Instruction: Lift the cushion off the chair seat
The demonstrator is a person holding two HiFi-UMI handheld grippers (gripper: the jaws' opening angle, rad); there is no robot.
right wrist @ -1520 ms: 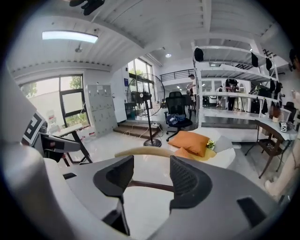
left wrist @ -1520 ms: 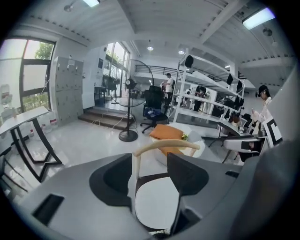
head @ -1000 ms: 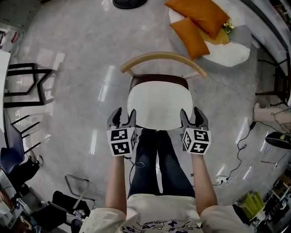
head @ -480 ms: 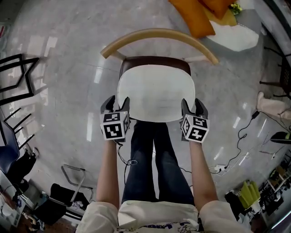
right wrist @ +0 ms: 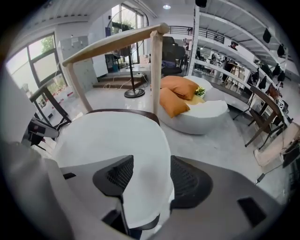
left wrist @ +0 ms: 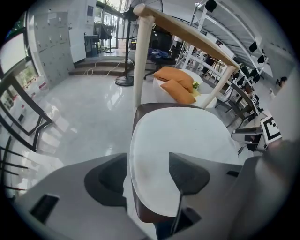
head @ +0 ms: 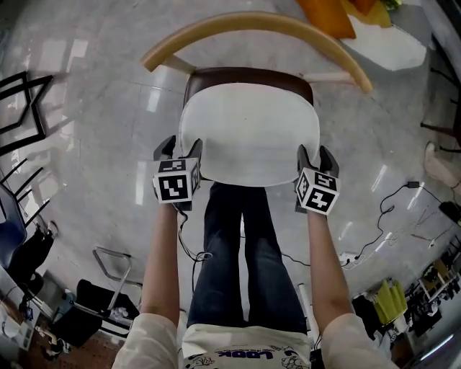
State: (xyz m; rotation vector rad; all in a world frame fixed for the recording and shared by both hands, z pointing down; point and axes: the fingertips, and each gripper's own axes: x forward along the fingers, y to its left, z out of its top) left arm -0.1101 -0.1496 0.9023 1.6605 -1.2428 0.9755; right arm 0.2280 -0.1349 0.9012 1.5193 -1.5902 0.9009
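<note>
At the front corners of the chair seat (head: 248,75), both tools are in position but the lift has not begun. The white cushion (head: 248,133) lies flat on the seat, covering all but a dark strip along the seat's back edge. The left tool (head: 180,148) straddles the cushion's rim at the seat's left front corner, jaws wide, with a sliver of floor showing between the outer jaw and the rim. The right tool (head: 315,154) does the same at the seat's right front corner, its jaws also spread, the rim sitting between the pads with no visible pinch. By my judgement the whole of the work is left: close on both edges, then raise. Room looks generous above the seat and to either side of it. The curved wooden backrest (head: 252,21) arches over the seat's rear, so the cushion would best come up and toward the front, where the person's legs (head: 241,238) stand just before the seat.
</note>
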